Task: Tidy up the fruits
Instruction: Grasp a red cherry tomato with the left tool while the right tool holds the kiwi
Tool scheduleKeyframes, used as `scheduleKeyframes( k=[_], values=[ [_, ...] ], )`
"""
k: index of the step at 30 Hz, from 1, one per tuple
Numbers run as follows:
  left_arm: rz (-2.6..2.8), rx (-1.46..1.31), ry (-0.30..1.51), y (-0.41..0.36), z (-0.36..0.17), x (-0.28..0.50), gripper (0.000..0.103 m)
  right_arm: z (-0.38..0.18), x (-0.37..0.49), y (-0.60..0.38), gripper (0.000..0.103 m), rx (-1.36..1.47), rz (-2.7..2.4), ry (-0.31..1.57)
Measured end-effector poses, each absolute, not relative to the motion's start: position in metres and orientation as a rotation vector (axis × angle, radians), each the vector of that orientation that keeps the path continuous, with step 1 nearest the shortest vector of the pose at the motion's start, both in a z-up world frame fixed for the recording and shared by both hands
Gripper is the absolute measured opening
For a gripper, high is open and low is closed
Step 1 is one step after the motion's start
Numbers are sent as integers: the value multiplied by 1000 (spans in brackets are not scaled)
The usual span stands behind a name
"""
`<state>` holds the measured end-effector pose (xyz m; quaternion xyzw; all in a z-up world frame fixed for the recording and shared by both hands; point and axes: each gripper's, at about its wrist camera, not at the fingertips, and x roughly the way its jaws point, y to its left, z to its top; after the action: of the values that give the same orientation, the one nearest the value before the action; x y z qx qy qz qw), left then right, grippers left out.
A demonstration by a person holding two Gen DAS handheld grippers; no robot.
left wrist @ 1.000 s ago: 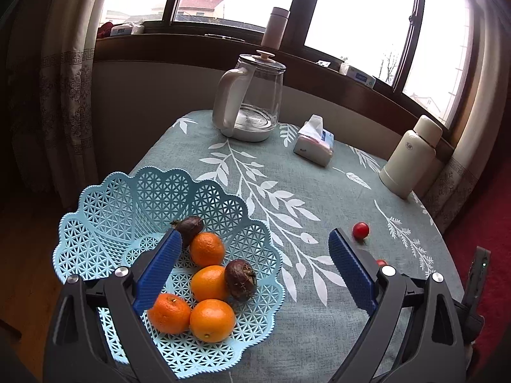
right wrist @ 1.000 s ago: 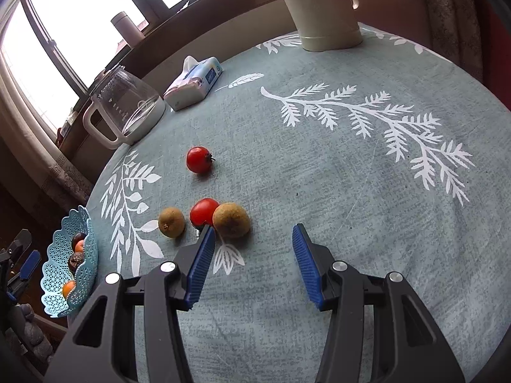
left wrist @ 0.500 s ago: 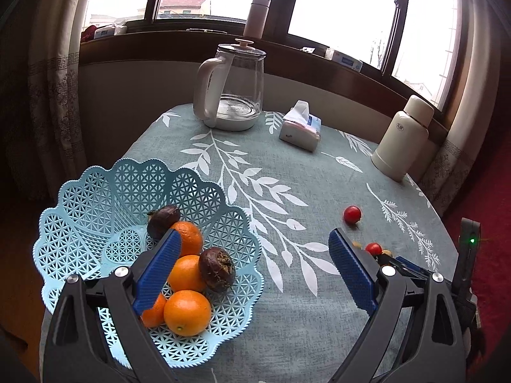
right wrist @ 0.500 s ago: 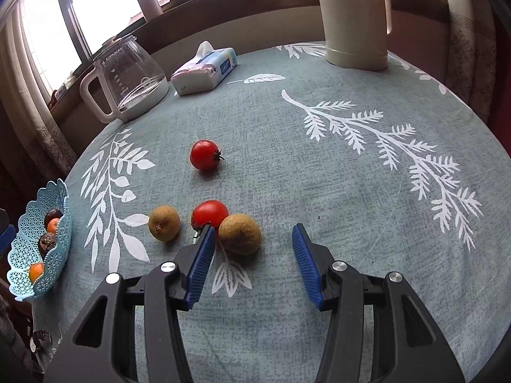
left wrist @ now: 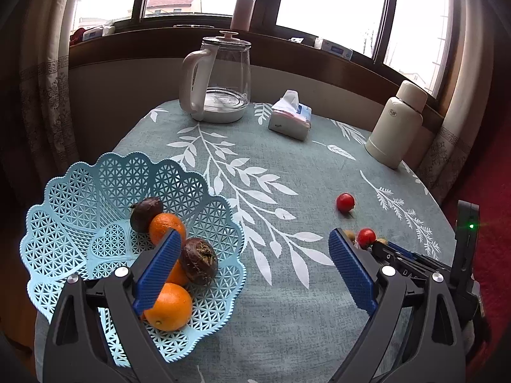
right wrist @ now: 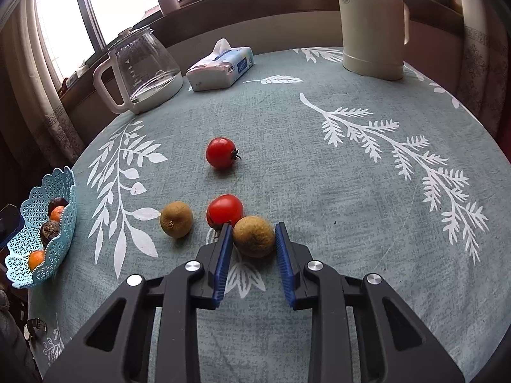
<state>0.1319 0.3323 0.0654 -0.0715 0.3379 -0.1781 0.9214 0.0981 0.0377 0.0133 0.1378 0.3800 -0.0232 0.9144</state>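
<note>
The right tool (right wrist: 252, 239) was low over the table (right wrist: 351, 191), its blue pads (right wrist: 223, 255) narrowed around a brown round fruit (right wrist: 254, 236) that still sat on the cloth; both pads lay at the fruit's sides, though whether they actually pressed it cannot be told. A red tomato (right wrist: 224, 209) touched that fruit on its far left side, right at the tip of the left pad. A second brown fruit (right wrist: 176, 219) lay just to the left, apart from the pair, and another tomato (right wrist: 221, 152) sat farther off toward the middle of the table. The left tool (left wrist: 255, 265) hung with its pads spread wide and nothing between them, above the near edge of the table beside a light blue lattice basket (left wrist: 80, 191). That basket held several oranges (left wrist: 167, 306) and two dark wrinkled fruits (left wrist: 198, 260). From the left wrist view the right tool's black body showed at the right edge, next to the small cluster of fruit. At the back of the table stood a glass kettle (left wrist: 220, 86), a tissue pack (left wrist: 290, 119) and a cream flask (left wrist: 396, 124).
</note>
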Motion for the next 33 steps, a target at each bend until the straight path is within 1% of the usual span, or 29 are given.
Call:
scheduleKeyframes(
  k=[10, 22, 27, 28, 29, 30, 33],
  values=[
    [-417, -124, 725, 310, 55, 128, 95, 24, 60, 4, 28, 337, -74, 726],
    [-490, 16, 770, 233, 32, 134, 95, 20, 57, -14, 28, 392, -58, 719],
    [-514, 41, 792, 205, 26, 143, 92, 18, 56, -19, 28, 424, -48, 718],
    [-518, 48, 795, 200, 25, 145, 90, 18, 56, -19, 28, 429, -46, 717],
    [-524, 53, 802, 195, 24, 147, 86, 18, 56, -20, 28, 433, -43, 716],
    [-530, 56, 807, 191, 24, 149, 85, 18, 56, -20, 28, 437, -41, 715],
    [-547, 76, 798, 176, 24, 153, 85, 17, 54, -24, 28, 456, -44, 710]
  ],
)
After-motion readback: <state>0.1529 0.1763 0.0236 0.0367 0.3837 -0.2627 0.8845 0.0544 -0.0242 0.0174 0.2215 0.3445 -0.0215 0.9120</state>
